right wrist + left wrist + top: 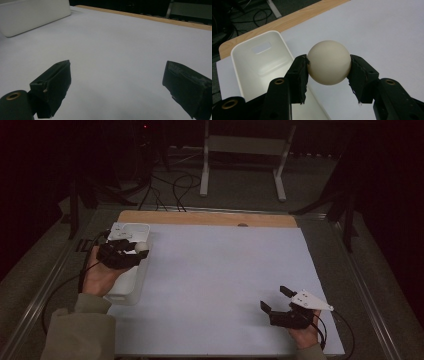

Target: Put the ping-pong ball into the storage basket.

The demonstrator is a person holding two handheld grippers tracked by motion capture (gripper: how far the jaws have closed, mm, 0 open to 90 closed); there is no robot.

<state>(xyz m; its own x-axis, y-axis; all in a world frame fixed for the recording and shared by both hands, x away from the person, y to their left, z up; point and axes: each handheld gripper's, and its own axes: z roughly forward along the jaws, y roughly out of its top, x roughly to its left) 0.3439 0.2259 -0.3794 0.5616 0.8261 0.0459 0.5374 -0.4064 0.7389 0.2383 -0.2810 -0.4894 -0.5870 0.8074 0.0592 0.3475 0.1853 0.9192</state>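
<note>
While the left tongs (pixel 329 65) are clamping a cream ball (pixel 329 62) between their two black pads, one pad is pressing on each side of it and the ball is sitting clear of everything beneath. Seen from the high view, those left tongs (pixel 134 251) are hovering over the white bin (pixel 129 285) at the table's near-left, with the ball (pixel 142 247) showing pale just above the bin's right wall. Looking along the left gripper view, the bin (pixel 257 65) is lying open-topped below and to the left of the ball, its inside bare, a slot-shaped handle hole in its far end wall.

Over on the other side, the right tongs (pixel 117 85) are standing wide apart, nothing between them, just blank white surface under the gap. From above, the right tongs (pixel 274 299) are resting low near the front-right of the table, held by the person's hand (pixel 305 336), a grey three-cornered plate riding on top and a cable looping away behind. They are well apart from the ball and the bin.

Moving outward, the white table (pixel 225 285) is carrying a strip of bare wood (pixel 210 218) along its far edge. Beyond it, a pale metal stand (pixel 245 150) is standing on the dim floor among dark cables (pixel 170 190).
</note>
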